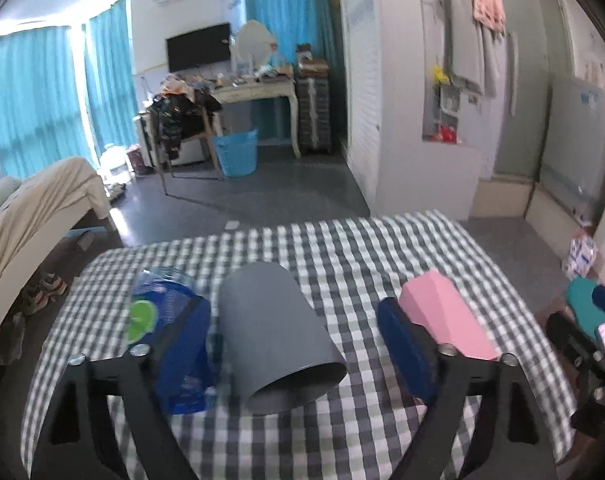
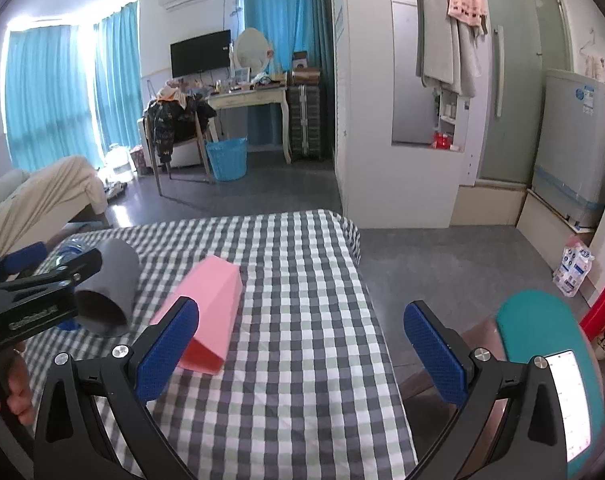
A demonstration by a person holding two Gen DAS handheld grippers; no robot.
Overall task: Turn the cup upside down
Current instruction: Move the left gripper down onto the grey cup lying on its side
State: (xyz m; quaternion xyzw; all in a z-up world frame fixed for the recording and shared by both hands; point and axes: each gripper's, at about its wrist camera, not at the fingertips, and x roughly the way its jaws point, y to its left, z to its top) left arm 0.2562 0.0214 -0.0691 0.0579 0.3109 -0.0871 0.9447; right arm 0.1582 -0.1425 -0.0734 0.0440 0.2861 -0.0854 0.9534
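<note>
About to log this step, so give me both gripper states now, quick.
Left gripper: open, jaws wide either side of the grey cup lying on its side, not clamped.
Right gripper: open, holding nothing, beside the pink box.

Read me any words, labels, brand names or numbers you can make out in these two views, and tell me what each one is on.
None reads legibly.
White lettering on the left gripper body: too blurred.
Print on the water bottle label: blurred.
Stickers on the fridge: too small.
Print on the white bag on the floor: too small.

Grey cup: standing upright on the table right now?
No. The grey cup lies on its side on the checkered tablecloth, open mouth toward the camera, between the open left claw fingers.
</note>
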